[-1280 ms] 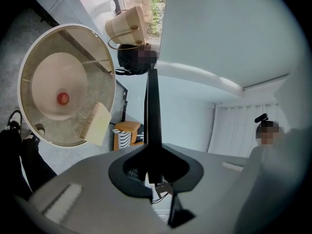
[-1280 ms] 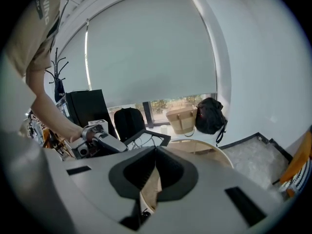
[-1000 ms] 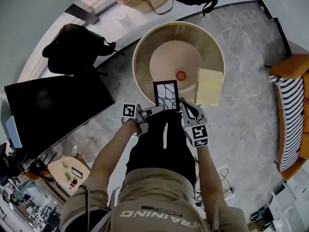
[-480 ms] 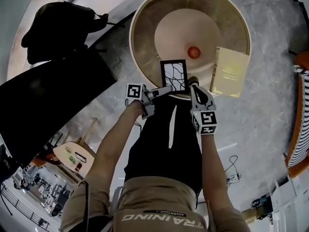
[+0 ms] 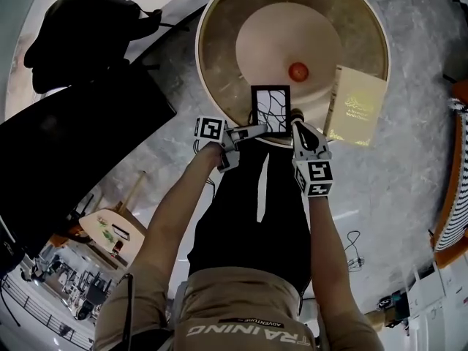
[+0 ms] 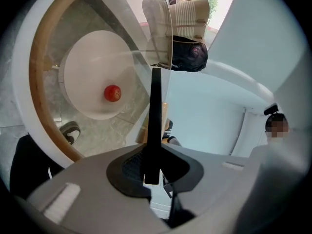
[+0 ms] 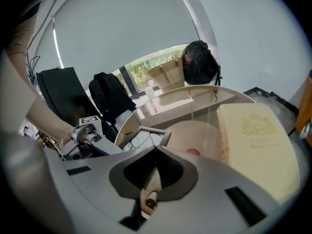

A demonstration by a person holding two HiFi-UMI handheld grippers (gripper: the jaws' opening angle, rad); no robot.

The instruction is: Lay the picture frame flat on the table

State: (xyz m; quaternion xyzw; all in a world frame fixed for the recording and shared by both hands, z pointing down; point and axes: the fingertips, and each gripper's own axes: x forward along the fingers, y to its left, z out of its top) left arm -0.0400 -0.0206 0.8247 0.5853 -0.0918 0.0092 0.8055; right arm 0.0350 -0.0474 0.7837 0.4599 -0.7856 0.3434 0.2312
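The picture frame [image 5: 270, 110], black-edged with a white sheet of dark squiggly lines, stands upright over the near rim of the round glass table [image 5: 208, 31]. My left gripper [image 5: 252, 131] is shut on its lower left edge. In the left gripper view the frame's black edge [image 6: 155, 111] runs straight up from between the jaws [image 6: 152, 172]. My right gripper [image 5: 296, 118] is at the frame's lower right corner. Its jaws [image 7: 155, 152] meet at the tips, with a pale strip showing behind them. The frame [image 7: 146, 136] lies just left of them.
A red ball [image 5: 297, 71] rests on the pale round disc under the glass. A cream book [image 5: 356, 105] lies at the table's right edge. A black panel [image 5: 66, 159] and a dark bag [image 5: 80, 31] stand to the left. An orange striped seat [image 5: 455, 196] is at far right.
The head view has closed in on the table. Both grippers and the frame stay at the near rim, and the left grip is unchanged.
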